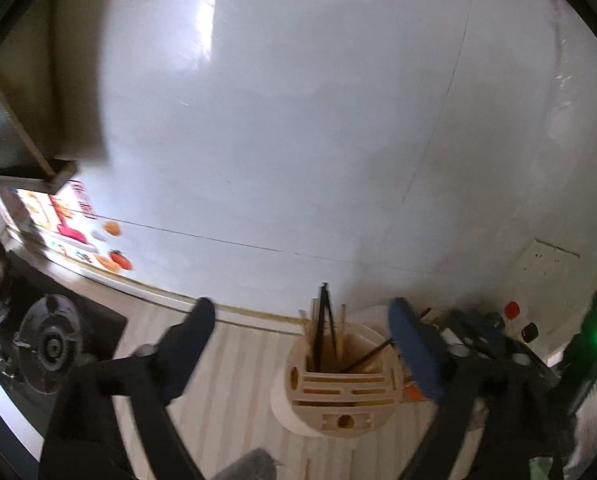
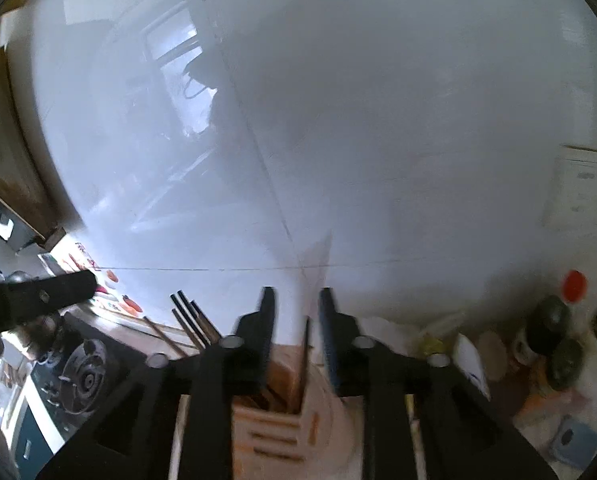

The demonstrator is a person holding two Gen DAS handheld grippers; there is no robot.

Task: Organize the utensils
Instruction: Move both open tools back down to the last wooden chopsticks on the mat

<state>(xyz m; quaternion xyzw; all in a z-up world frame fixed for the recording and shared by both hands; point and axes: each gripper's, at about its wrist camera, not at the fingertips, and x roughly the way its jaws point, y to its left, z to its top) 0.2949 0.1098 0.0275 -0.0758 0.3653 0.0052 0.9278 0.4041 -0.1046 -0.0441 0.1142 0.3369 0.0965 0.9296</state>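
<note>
A beige slotted utensil holder (image 1: 340, 384) stands on the striped counter against the white wall, with several dark and wooden chopsticks (image 1: 325, 328) upright in it. My left gripper (image 1: 298, 320) is open and empty, its fingers to either side of the holder's top. My right gripper (image 2: 297, 304) hovers right above the holder (image 2: 274, 420), jaws a narrow gap apart, with a blurred thin stick (image 2: 305, 360) between them over the holder's opening. More chopsticks (image 2: 192, 320) stick up at its left. The left gripper's finger (image 2: 38, 296) shows at far left.
A gas stove burner (image 1: 52, 346) sits at the left on a dark hob. Jars and bottles with a red lid (image 2: 574, 286) crowd the counter at the right. Colourful stickers (image 1: 114, 260) line the wall base at the left.
</note>
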